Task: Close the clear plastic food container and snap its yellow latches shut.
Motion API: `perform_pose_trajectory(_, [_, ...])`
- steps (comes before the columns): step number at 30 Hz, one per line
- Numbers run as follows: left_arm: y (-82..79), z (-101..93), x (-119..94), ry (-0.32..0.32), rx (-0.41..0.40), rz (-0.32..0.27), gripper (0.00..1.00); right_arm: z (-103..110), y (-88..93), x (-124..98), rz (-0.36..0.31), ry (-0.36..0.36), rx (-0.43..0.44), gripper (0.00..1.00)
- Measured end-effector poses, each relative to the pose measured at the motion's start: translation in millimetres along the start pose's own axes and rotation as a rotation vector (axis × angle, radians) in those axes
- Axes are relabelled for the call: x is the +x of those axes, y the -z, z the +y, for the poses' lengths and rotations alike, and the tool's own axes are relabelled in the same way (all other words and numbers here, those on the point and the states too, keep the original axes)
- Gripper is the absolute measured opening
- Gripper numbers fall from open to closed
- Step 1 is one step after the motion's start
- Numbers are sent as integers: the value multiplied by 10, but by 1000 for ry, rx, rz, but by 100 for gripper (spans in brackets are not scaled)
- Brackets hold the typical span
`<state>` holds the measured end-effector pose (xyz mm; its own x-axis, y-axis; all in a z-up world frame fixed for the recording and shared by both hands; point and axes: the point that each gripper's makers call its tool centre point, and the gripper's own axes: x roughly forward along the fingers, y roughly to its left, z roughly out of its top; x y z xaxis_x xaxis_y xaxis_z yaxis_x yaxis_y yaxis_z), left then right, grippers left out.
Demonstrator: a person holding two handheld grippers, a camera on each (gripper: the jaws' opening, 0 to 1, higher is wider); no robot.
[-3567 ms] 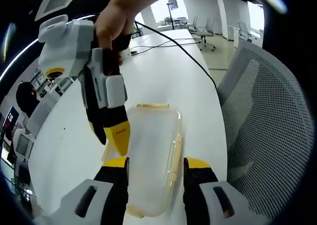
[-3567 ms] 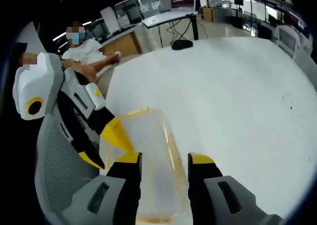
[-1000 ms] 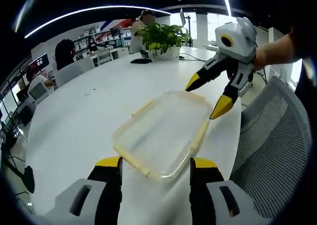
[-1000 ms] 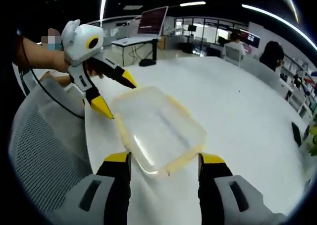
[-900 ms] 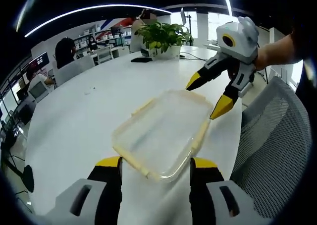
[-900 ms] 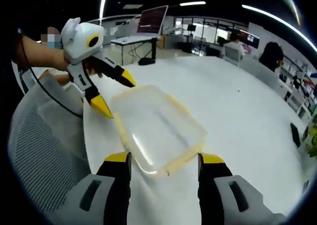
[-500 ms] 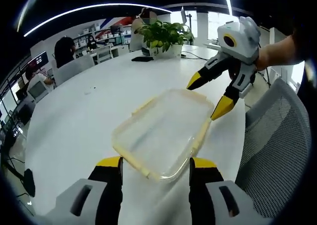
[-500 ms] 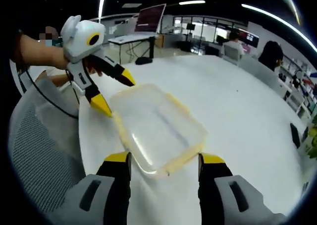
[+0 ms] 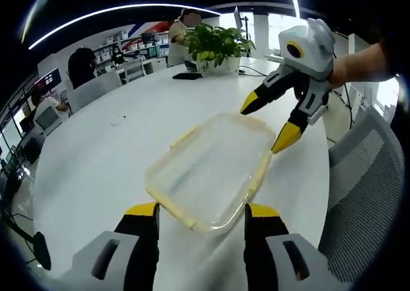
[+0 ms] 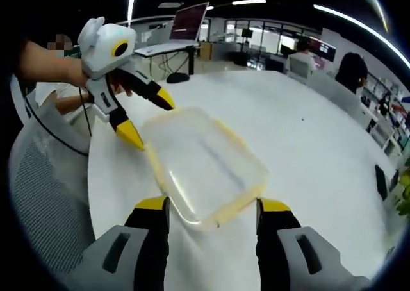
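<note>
A clear plastic food container with its lid on and yellow latches along the rim lies flat on the white table. My left gripper hovers open just short of its near end, touching nothing. Across from it, my right gripper hangs open over the far right corner, held by a hand. In the right gripper view the container lies ahead of my open right gripper, and my left gripper stands open at the far left corner. I cannot tell whether the latches are snapped down.
A grey mesh chair stands at the table's edge, seen too as a mesh chair in the right gripper view. A potted plant and a dark flat object sit far back. Several people sit in the background.
Since 3.6 s ago both grippers have drawn back from close over the container to its opposite ends. Over the last second only the views shifted slightly; the container lies still.
</note>
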<state>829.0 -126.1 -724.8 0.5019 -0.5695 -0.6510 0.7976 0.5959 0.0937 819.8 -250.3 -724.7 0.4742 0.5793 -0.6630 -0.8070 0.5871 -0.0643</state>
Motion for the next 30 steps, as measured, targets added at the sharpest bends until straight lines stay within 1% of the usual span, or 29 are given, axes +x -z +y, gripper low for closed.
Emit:
perform_pose_trajectory(9, [-91,173,125,-5,-2,4,47,-209,-76,101,8,-2,-15,52])
perform_pose_trajectory(16, [-154,316,220,-3,12,13,46,-367,-140,183,14,1,-17,52])
perform_pose_trajectory(24, [-215,458,315,13,39,25,45,-489,-180,241,15,11,-10,51])
perform_pose_trajectory(30, [-227,476,336,23,41,31,46,-500,-186,246,16,17,1,51])
